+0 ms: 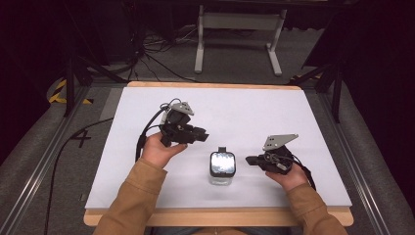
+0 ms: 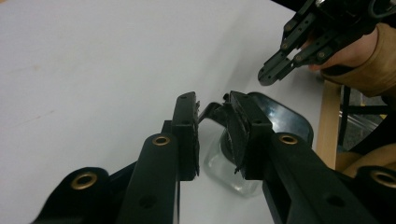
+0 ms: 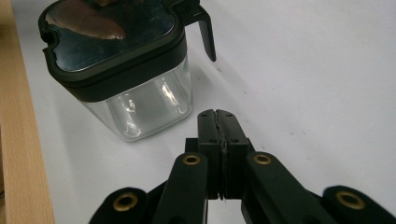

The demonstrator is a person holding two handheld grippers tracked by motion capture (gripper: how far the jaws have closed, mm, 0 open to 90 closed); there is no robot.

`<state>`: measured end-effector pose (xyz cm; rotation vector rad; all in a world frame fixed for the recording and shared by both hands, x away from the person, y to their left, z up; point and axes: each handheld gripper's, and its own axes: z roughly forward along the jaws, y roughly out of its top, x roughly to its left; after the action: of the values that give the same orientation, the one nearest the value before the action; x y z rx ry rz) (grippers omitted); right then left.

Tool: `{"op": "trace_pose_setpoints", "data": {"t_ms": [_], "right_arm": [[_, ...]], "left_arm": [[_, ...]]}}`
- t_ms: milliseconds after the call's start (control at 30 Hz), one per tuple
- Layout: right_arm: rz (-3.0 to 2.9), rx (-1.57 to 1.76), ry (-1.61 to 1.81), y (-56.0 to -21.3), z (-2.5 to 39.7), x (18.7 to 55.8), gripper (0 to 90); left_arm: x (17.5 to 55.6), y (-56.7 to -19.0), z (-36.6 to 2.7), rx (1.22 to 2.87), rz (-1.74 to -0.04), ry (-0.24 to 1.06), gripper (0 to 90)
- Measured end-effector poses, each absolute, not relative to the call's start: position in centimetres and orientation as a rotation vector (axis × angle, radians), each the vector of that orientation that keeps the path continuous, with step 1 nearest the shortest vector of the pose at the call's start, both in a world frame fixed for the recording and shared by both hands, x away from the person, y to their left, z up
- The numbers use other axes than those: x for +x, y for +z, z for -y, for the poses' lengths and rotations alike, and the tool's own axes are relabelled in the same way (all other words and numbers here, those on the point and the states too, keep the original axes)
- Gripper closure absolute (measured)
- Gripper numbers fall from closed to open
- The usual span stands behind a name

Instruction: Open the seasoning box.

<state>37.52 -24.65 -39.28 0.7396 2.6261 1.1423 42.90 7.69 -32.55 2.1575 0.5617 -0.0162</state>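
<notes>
Sitting near the table's front edge, the clear jar (black lid on) waits between both grippers; left gripper gapes open, right gripper is squeezed shut, empty.

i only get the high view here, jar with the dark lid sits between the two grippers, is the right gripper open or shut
Observer: The right gripper is shut; in its own view the two jaws press together with nothing between them.
Operator: and the left one
Observer: The left gripper is open; its view shows a gap between the jaws, aimed at the jar.
Operator: is that jar see-through or solid
Observer: The right gripper view shows clear walls under the dark lid, and nothing visible inside.
Operator: what is that nub on the far side of the lid
Observer: A black tab that hangs down from the lid's edge, seen in the right gripper view.
</notes>
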Motion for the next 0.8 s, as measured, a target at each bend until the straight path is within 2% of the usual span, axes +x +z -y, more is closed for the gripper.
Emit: {"op": "trace_pose_setpoints", "data": {"t_ms": [333,500,800], "right_arm": [[-2.629,0.729,1.144,-39.4,24.4,37.2,90.0],[-2.631,0.725,1.161,-39.3,24.5,37.2,89.9],[-2.643,0.723,1.159,-39.5,24.4,37.2,89.8]], "left_arm": [[43.6,-34.1,-5.0,2.12,-0.537,-0.097,79.3],[43.8,-35.1,-3.8,2.181,-0.519,-0.12,85.2],[44.4,-36.5,-2.7,2.201,-0.531,-0.173,85.4]]}}
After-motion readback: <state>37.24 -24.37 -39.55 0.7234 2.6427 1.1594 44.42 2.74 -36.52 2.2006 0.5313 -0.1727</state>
